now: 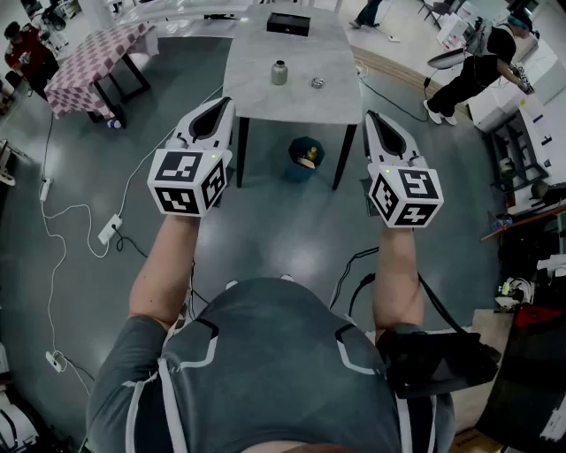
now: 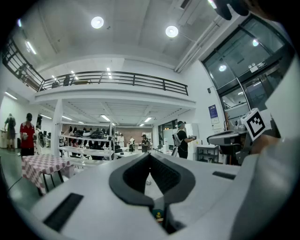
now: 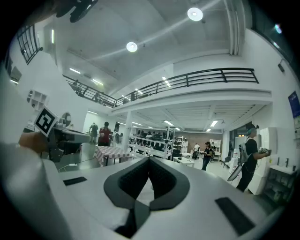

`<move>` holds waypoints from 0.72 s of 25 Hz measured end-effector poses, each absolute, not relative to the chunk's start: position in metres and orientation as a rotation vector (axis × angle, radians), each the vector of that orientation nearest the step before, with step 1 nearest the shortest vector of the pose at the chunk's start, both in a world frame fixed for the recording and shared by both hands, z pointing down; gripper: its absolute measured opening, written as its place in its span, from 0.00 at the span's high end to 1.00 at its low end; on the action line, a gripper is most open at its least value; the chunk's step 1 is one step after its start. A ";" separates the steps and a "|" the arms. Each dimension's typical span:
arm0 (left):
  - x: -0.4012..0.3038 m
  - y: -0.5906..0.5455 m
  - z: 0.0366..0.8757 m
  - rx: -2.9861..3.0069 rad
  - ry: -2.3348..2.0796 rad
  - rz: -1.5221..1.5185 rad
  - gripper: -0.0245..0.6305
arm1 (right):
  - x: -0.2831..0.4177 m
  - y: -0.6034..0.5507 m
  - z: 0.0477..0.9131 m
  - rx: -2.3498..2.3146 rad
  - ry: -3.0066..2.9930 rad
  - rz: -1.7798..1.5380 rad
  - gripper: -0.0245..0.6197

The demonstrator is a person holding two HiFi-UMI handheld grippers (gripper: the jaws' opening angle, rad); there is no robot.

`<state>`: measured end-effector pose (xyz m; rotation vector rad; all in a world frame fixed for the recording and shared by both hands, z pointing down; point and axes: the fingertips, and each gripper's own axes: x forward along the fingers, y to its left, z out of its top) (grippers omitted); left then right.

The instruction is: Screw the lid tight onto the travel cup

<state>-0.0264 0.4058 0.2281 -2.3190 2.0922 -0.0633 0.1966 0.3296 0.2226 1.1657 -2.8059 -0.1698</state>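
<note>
The travel cup, a small grey-green cylinder, stands upright on the white table ahead of me. Its round metal lid lies apart from it, to its right on the same tabletop. My left gripper and right gripper are held level in front of me, well short of the table, side by side. Both have their jaws shut with nothing between them. Neither touches the cup or the lid.
A black box sits at the table's far end. A dark blue-green object lies on the floor under the table. A checkered table stands at far left. Cables and a power strip run across the floor at left. People stand at the room's edges.
</note>
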 end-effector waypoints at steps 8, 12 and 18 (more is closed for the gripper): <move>-0.011 0.405 0.227 -2.322 2.054 -0.099 0.95 | 0.204 0.327 0.227 1.155 -2.830 -0.104 0.92; -0.007 0.399 0.228 -2.314 2.063 -0.106 0.95 | 0.211 0.321 0.230 1.160 -2.813 -0.119 0.92; 0.005 0.384 0.232 -2.318 2.068 -0.126 0.95 | 0.226 0.311 0.232 1.149 -2.826 -0.124 0.92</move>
